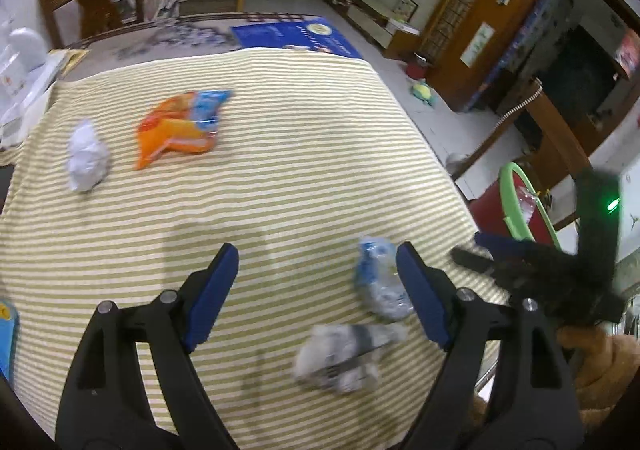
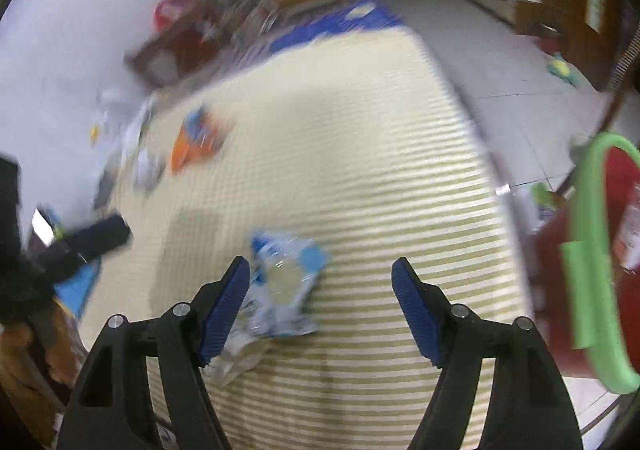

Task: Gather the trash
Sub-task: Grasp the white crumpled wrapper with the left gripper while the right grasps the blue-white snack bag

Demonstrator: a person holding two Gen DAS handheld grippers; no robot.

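Trash on the yellow-and-cream striped tablecloth: four pieces counted in the left wrist view. One crumpled white paper ball, left of centre. One flattened orange-and-blue snack bag just right of it, upper centre. One crumpled blue-and-clear plastic wrapper, lower right. One grey-white crumpled wad with a dark band, below that wrapper, near the bottom edge. Print on the bag and wrappers is too blurred to read.

One red bin with a light green rim stands off the table's right edge, some clear plastic inside. One blue printed sheet lies at the table's far end; its text is illegible.

Left gripper: blue pads spread wide, nothing between them; the blue-and-clear wrapper lies just inside the right pad.

Right gripper: jaws also apart, gripping nothing; in its own view, heavily motion-blurred, the blue-and-clear wrapper sits beside its left pad, contact uncertain. Two grippers, each visible at the edge of the other's frame.
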